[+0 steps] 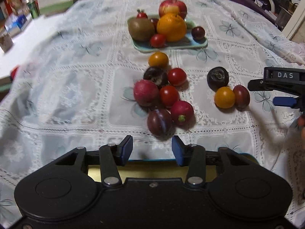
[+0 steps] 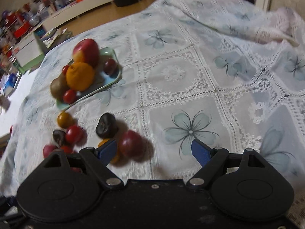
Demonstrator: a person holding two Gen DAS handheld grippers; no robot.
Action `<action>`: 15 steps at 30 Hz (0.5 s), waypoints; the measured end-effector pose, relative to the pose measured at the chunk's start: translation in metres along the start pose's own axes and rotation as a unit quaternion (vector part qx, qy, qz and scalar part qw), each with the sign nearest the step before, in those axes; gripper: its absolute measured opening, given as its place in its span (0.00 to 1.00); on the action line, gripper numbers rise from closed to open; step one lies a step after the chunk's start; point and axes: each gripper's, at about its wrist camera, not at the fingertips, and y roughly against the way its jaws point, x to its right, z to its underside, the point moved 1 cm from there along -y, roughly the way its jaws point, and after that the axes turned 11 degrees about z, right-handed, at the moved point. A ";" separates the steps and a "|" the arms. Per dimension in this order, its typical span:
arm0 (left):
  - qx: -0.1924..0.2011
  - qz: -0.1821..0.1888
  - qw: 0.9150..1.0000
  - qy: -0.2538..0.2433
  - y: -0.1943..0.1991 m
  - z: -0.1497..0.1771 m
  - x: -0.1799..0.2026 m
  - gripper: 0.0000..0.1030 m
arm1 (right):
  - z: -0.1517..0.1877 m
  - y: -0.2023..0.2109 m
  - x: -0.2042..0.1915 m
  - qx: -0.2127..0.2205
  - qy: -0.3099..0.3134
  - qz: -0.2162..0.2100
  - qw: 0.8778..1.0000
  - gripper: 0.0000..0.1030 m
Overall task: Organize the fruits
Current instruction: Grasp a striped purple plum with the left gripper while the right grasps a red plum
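A pale green tray point(image 1: 198, 44) point(image 2: 112, 80) holds an apple point(image 1: 172, 6), an orange point(image 1: 171, 27), a kiwi point(image 1: 141, 29) and small tomatoes. In front of it lie loose fruits: a plum point(image 1: 159, 122), radishes point(image 1: 145, 93), red tomatoes point(image 1: 168, 96), a yellow tomato point(image 1: 158, 59). To the right sit a dark fruit point(image 1: 217, 78) point(image 2: 105, 126), a yellow tomato point(image 1: 224, 97) and a dark red tomato point(image 1: 241, 96) point(image 2: 131, 143). My left gripper point(image 1: 152, 149) is open and empty just before the plum. My right gripper point(image 2: 154, 151) is open and empty, with the dark red tomato by its left finger; it shows at the left wrist view's right edge point(image 1: 274, 91).
A white lace tablecloth with blue flowers point(image 2: 190, 131) covers the table. Shelves and boxes point(image 2: 22, 28) stand beyond the far left edge. A folded white cloth point(image 2: 276, 28) lies at the far right.
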 end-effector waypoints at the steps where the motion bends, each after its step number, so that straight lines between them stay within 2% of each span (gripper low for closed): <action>1: -0.004 0.003 1.000 0.004 -0.002 -0.001 -0.001 0.50 | -0.003 -0.005 -0.001 -0.006 -0.004 -0.001 1.000 0.84; 5: -0.011 -0.007 1.000 -0.003 -0.010 -0.005 0.002 0.50 | -0.007 -0.019 -0.006 -0.018 -0.006 -0.010 1.000 0.79; 7: -0.013 -0.011 1.000 -0.007 -0.014 -0.005 0.003 0.50 | -0.006 -0.023 -0.009 -0.019 -0.009 -0.010 1.000 0.67; 9: -0.019 -0.010 1.000 -0.008 -0.018 -0.006 0.003 0.50 | -0.005 -0.028 -0.012 -0.021 -0.005 -0.015 1.000 0.59; 15: -0.032 -0.008 0.999 -0.003 -0.030 -0.008 0.000 0.50 | -0.008 -0.031 -0.019 -0.028 -0.007 -0.028 0.999 0.58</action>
